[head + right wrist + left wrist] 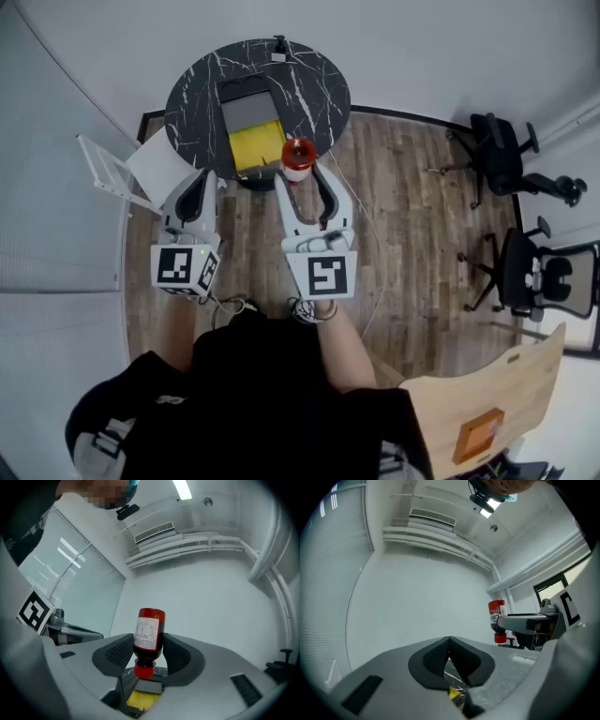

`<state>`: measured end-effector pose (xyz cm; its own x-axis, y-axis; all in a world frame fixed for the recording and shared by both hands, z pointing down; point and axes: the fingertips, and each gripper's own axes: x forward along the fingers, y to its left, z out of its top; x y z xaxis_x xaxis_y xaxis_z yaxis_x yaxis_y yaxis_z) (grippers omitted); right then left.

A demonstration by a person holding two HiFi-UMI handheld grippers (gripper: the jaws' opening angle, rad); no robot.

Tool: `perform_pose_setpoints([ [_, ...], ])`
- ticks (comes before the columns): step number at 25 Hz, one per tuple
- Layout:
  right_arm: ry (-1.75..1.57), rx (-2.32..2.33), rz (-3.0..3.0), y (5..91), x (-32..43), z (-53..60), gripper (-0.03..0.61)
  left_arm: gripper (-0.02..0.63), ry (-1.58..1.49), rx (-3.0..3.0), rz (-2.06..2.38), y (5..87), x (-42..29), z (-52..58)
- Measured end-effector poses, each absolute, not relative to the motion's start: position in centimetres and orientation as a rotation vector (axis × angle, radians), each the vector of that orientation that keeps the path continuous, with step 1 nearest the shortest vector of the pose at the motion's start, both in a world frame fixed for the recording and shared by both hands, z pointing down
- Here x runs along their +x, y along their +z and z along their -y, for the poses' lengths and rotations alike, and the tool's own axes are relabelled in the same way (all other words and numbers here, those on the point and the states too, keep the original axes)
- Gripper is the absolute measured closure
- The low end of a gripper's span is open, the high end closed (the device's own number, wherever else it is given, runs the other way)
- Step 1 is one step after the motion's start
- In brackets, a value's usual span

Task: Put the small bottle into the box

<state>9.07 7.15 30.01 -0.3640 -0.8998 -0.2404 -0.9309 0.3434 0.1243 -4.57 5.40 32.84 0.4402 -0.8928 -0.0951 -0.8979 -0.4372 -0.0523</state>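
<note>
My right gripper (300, 176) is shut on the small red bottle (298, 157), holding it in the air at the near edge of the round black marble table (319, 84). In the right gripper view the bottle (149, 634) hangs upside down, red cap lowest, its white label facing the camera, with both pads against its sides. The open box (251, 127), grey with a yellow bottom, lies on the table just left of and beyond the bottle. The box (140, 699) shows below the cap. My left gripper (203, 180) is shut and empty, left of the box's near end. The bottle (498, 620) shows to its right.
Two black office chairs (502, 155) (539, 277) stand on the wooden floor at the right. A white frame and panel (127, 169) lean at the table's left. A light wooden tabletop (487, 403) with an orange object sits at the lower right. A thin cable (370, 225) runs across the floor.
</note>
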Motion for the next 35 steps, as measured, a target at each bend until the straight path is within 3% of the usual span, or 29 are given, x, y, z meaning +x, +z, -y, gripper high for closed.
perform_pose_setpoints([
  [35,0.279,-1.549,-2.523,32.5,15.9,-10.8,0.394,0.617,-0.079,-2.561,-1.764,36.5,1.3,-10.4],
])
